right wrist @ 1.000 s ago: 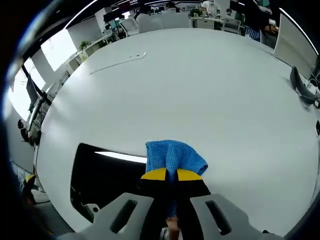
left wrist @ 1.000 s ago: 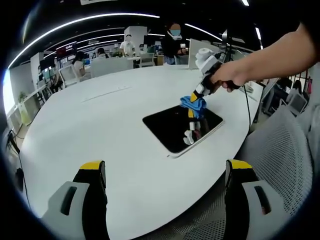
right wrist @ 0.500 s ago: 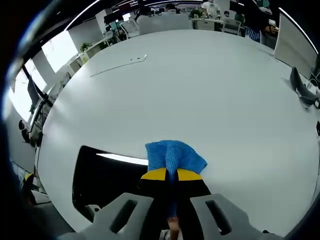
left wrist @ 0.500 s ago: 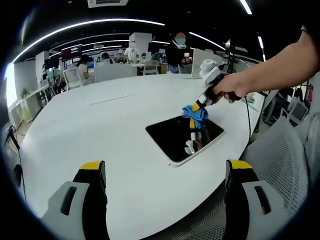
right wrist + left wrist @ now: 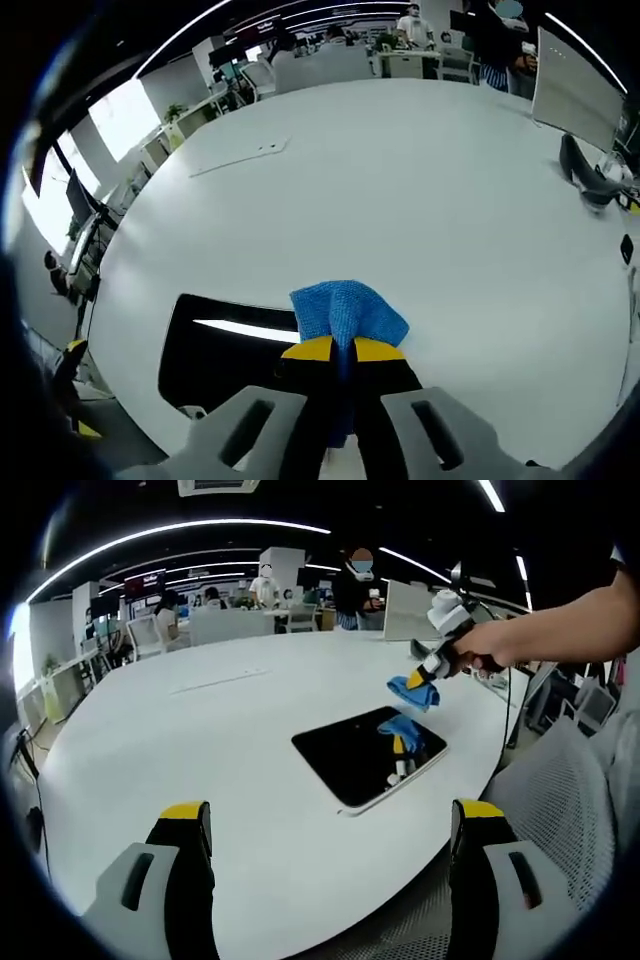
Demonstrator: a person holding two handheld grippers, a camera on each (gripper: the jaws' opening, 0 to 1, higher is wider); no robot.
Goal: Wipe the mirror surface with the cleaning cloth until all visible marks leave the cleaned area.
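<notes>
R gripper (image 5: 342,360): jaws closed on blue cleaning cloth (image 5: 347,312), cloth bunched ahead of tips. Seen from left gripper view, R gripper (image 5: 428,676) w/ cloth (image 5: 411,692) lifted clear of glass, above far edge. Mirror (image 5: 225,345): dark rect. slab flat on white table (image 5: 430,190), below and left of R jaws, long axis running leftward. Next wipe likely needs drop down-left onto glass. L gripper (image 5: 325,830): jaws wide apart, empty, well short of mirror (image 5: 365,755); R nearer.
</notes>
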